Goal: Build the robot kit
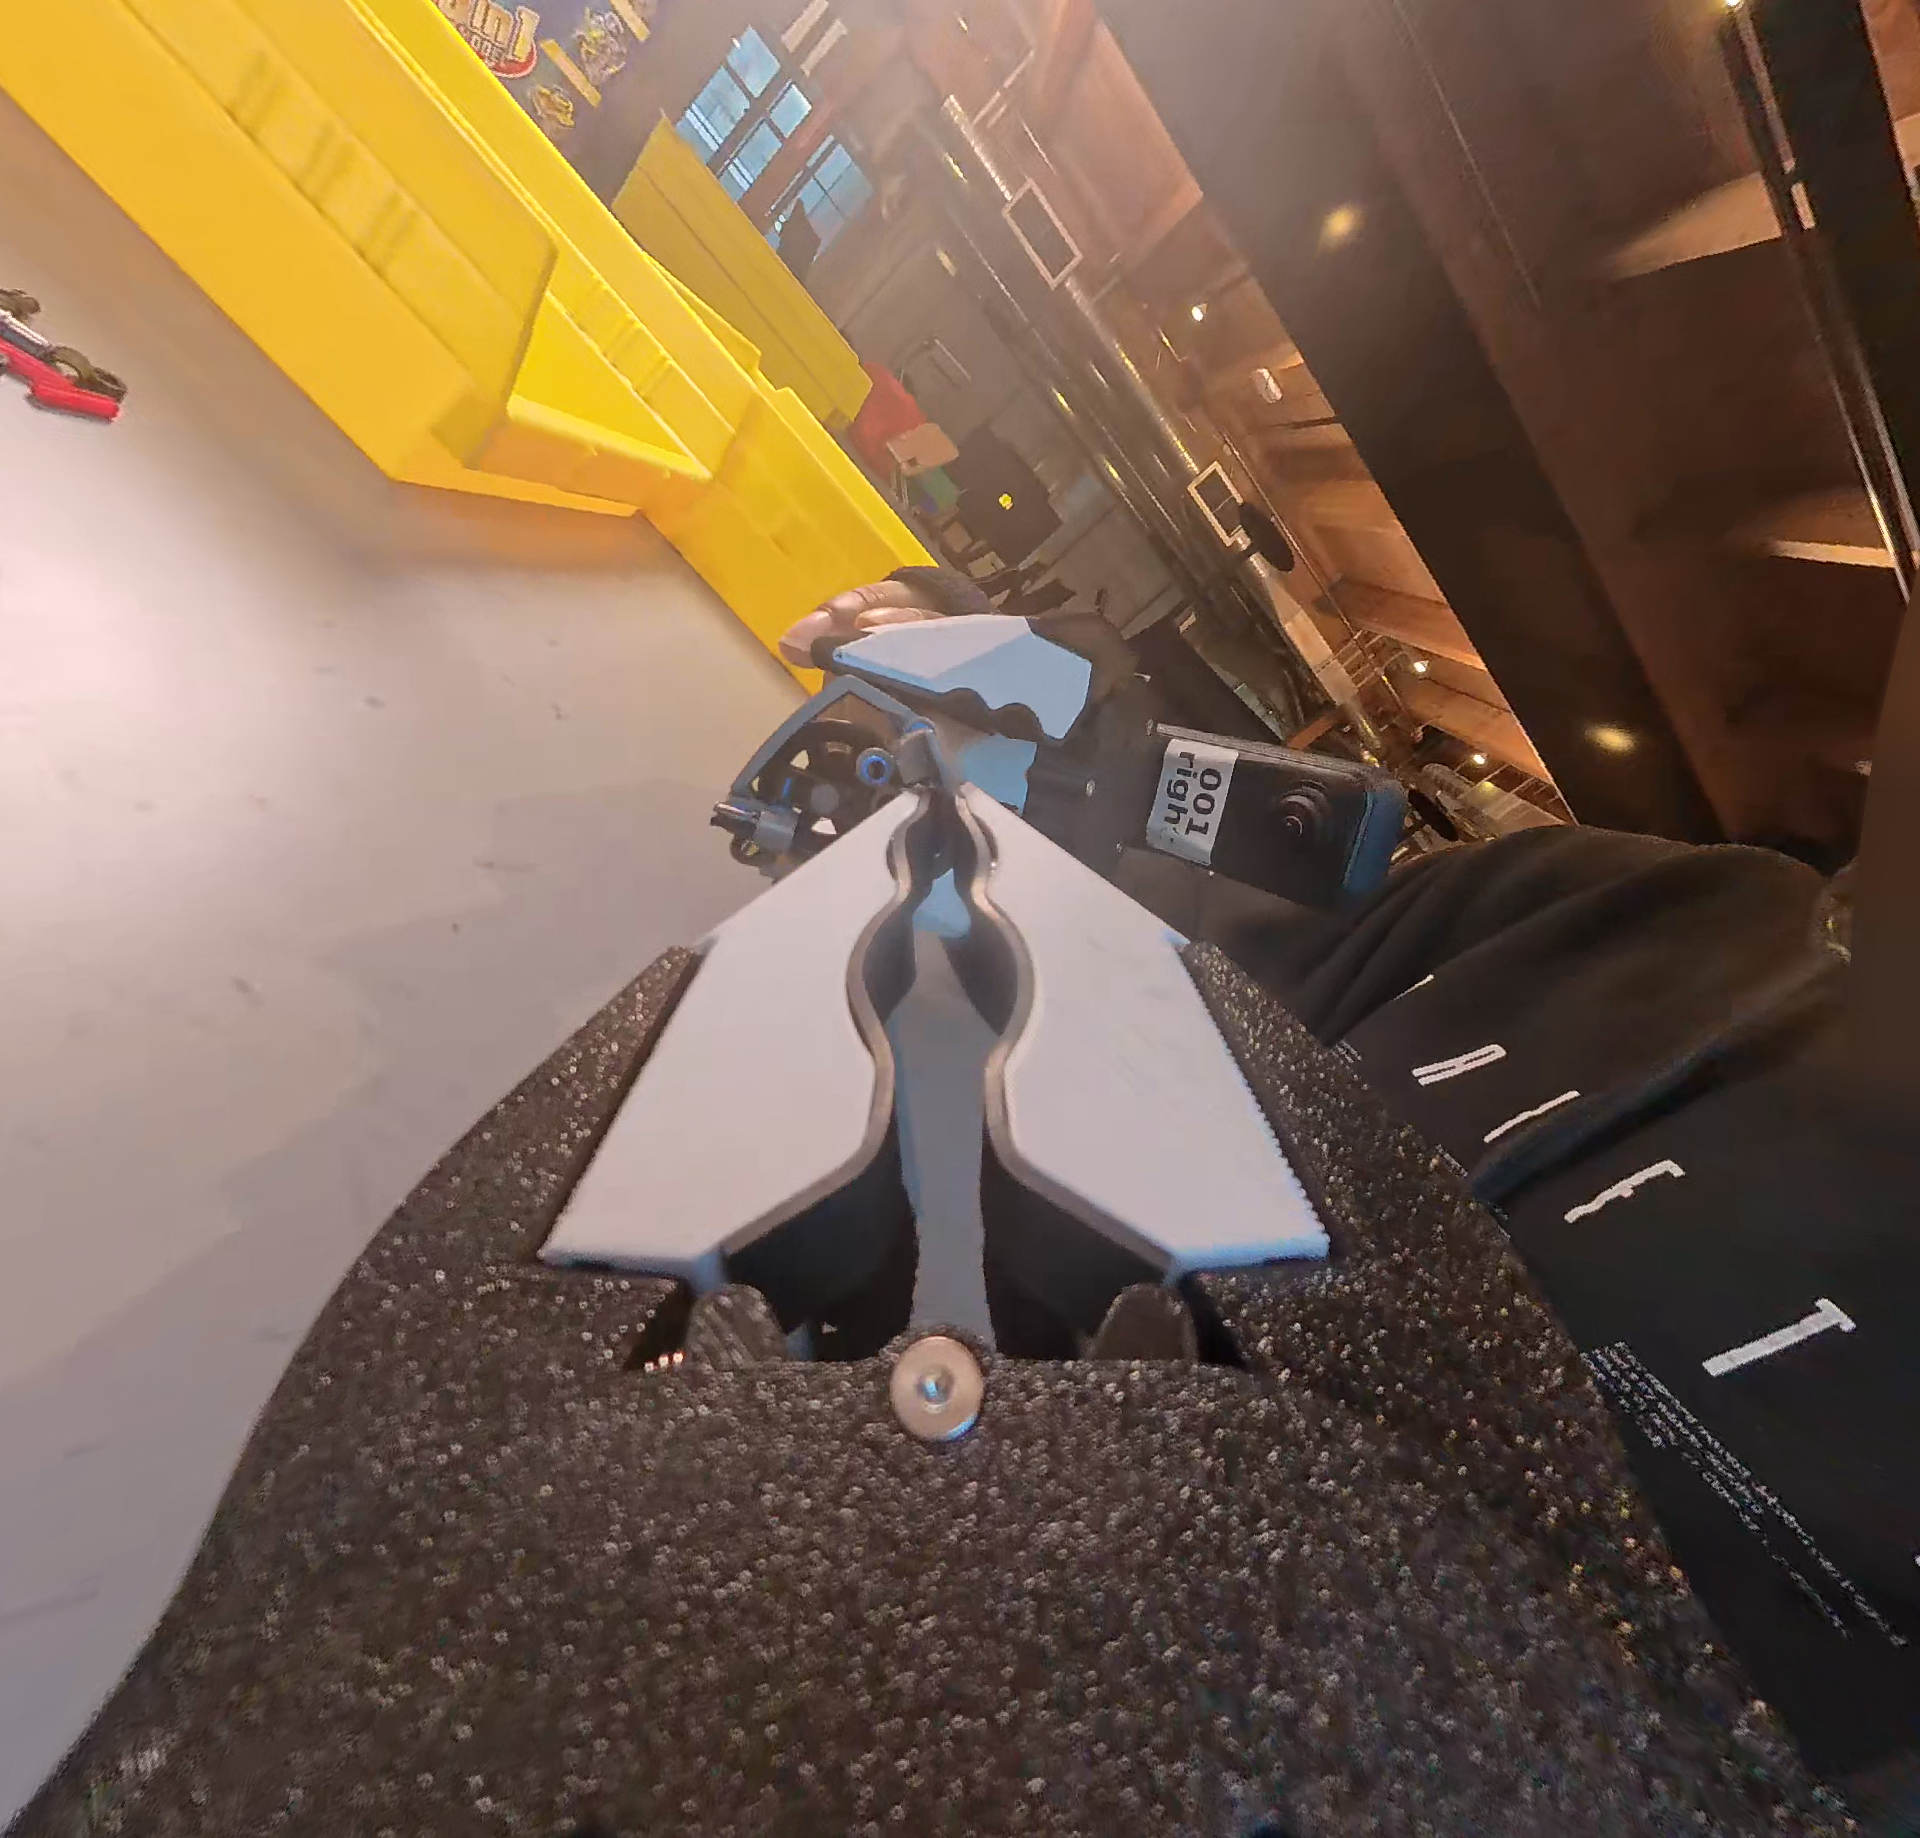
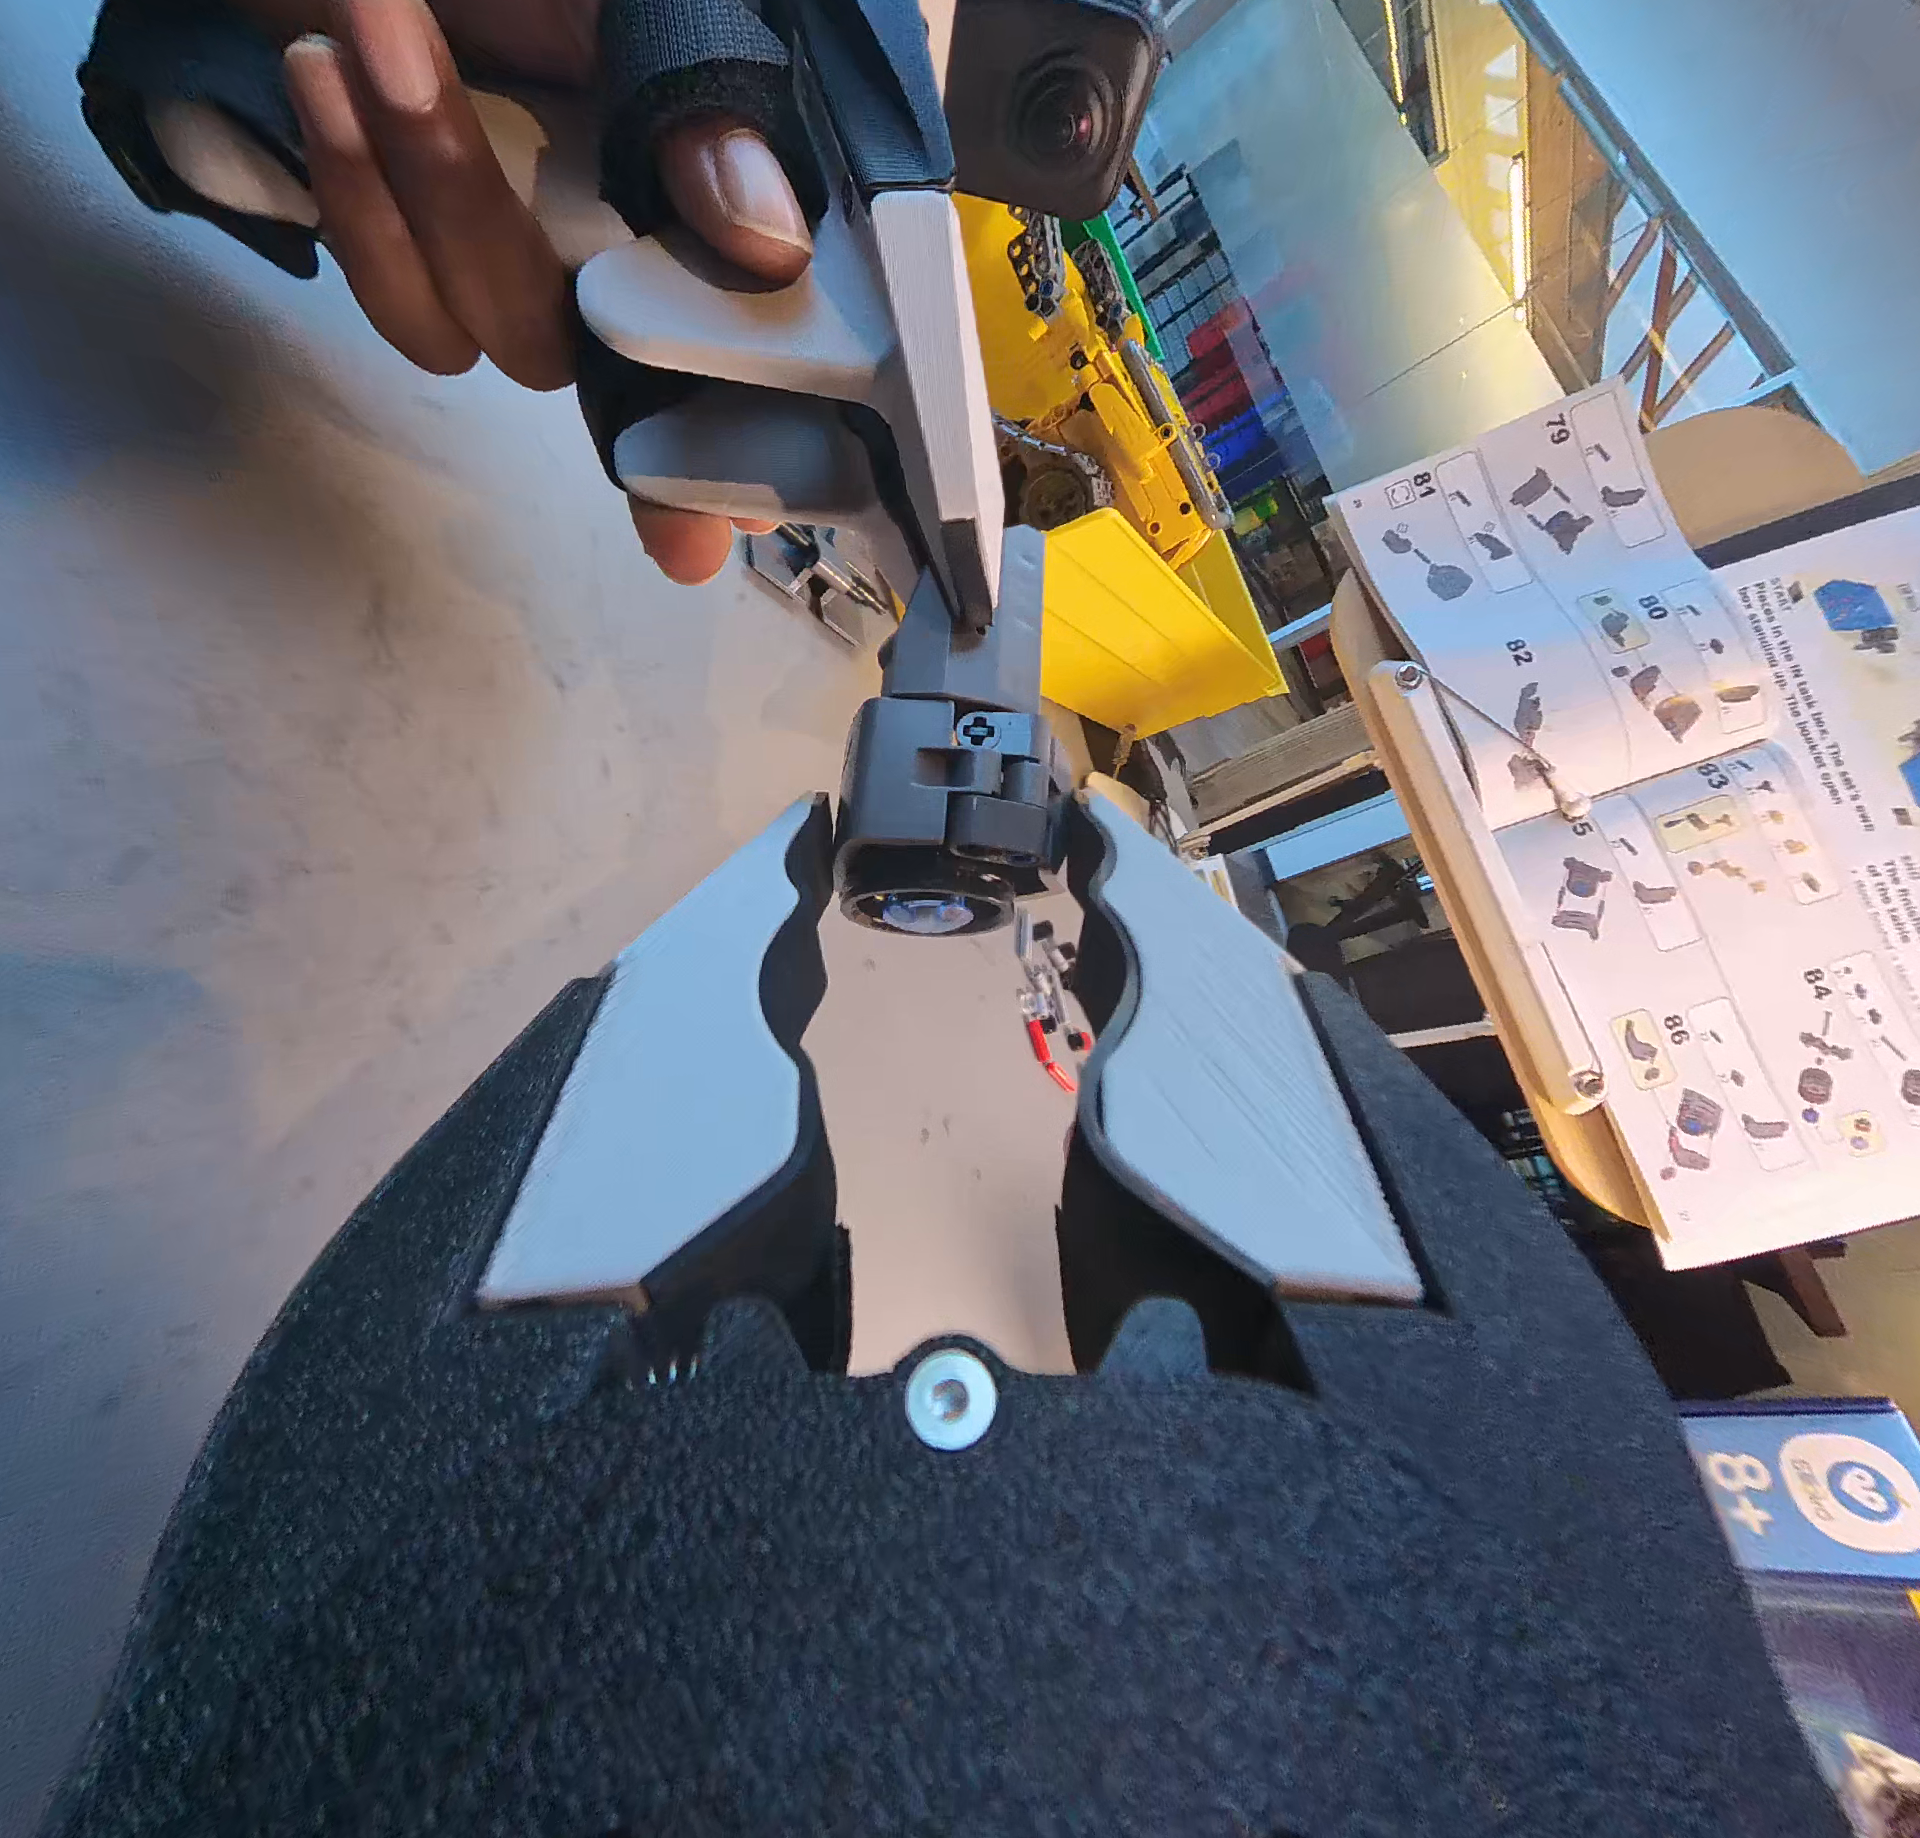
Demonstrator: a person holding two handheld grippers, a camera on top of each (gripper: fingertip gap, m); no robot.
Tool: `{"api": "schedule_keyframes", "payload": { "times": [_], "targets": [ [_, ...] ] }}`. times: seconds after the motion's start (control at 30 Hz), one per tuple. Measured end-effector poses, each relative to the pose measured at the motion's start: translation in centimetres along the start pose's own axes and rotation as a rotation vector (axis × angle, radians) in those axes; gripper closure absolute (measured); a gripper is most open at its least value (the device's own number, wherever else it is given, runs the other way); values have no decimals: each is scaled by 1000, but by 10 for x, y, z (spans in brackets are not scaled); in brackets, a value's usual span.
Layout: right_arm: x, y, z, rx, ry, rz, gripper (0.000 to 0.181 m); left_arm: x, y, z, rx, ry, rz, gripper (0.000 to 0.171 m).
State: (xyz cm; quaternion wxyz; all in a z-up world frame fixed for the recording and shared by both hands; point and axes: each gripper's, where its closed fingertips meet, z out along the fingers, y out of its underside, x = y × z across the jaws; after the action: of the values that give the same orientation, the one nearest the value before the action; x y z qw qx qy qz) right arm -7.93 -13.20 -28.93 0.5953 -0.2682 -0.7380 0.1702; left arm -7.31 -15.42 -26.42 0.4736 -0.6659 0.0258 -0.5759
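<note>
Pale grey surface (image 1: 260,801) under everything, with a workshop-type room blurred out behind. Nearest thing first: the left gripper (image 1: 940,806) has its fingertips pinched together on the thin light-grey end of a small brick assembly (image 2: 935,780). The right gripper (image 2: 951,812) comes at it from the opposite side, and its two fingers are clamped on the dark-grey body, one on each flank. The round wheel-like end faces back toward that gripper's camera. So the piece hangs above the surface, held between both grippers right at their tips.

From the right wrist view you get the person's hand (image 2: 468,157) wrapped around the left gripper's handle, with a small camera (image 2: 1060,105) mounted on it. From the left wrist view there's a black sleeve (image 1: 1558,1009) beside the right gripper.

A bit further out, some little red and black parts (image 2: 1049,1019) lie loose on the surface, well apart from the held piece. Beyond them sits a yellow bin (image 1: 312,178), and behind that a yellow brick model (image 2: 1081,365). Off to the right side an open instruction booklet (image 2: 1621,749) is propped up on a wooden stand (image 2: 1455,905).
</note>
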Motion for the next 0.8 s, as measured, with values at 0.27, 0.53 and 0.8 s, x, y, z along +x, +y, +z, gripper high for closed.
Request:
{"api": "schedule_keyframes", "payload": {
  "times": [0.27, 0.53, 0.8],
  "targets": [
    [-4, 2, -1, 9, -45, 64, 136, -3, 2, 2, -7, -3, 4, 171],
    [-5, 1, -3, 34, -74, 134, 136, -1, 3, 2, -9, 4, 21, 171],
    [-6, 2, -2, 30, -75, 124, 136, -2, 4, 2, -9, 4, 13, 171]
  ]
}}
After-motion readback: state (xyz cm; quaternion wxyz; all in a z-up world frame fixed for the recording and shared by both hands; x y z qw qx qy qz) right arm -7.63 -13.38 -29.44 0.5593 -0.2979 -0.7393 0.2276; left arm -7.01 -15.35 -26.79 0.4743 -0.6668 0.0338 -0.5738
